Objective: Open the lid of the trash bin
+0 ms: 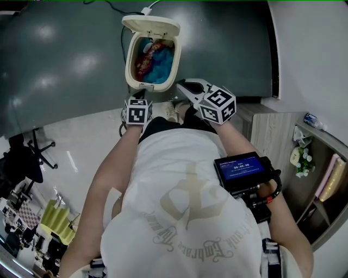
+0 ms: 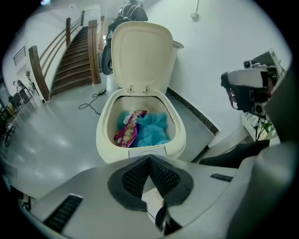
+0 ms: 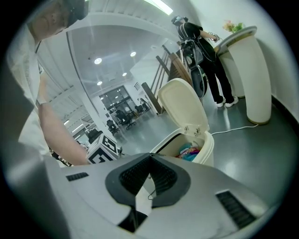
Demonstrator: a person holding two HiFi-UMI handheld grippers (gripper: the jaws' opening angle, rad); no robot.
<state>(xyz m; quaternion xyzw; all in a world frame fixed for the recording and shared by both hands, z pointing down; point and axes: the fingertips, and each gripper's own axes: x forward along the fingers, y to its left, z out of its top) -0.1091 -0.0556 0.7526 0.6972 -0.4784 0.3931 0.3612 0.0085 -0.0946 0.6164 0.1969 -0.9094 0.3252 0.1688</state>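
The cream trash bin (image 1: 130,65) stands on the grey floor just ahead of me with its lid (image 1: 151,24) swung up and back. Inside lie blue crumpled material (image 1: 160,68) and a colourful wrapper (image 1: 145,61). My left gripper (image 1: 139,99) sits at the bin's near rim, its jaws shut and empty. In the left gripper view the left gripper (image 2: 148,158) points at the bin (image 2: 105,140) and its raised lid (image 2: 142,56). My right gripper (image 1: 180,84), shut on nothing, is beside the bin's near right corner. The right gripper (image 3: 150,156) sees the bin (image 3: 208,147) and lid (image 3: 182,107).
A wooden shelf unit (image 1: 321,174) stands to my right. A white cable (image 1: 144,10) runs on the floor behind the bin. A person (image 3: 201,51) stands by a tall white stand (image 3: 247,79) further off. A staircase (image 2: 70,60) rises at the far left.
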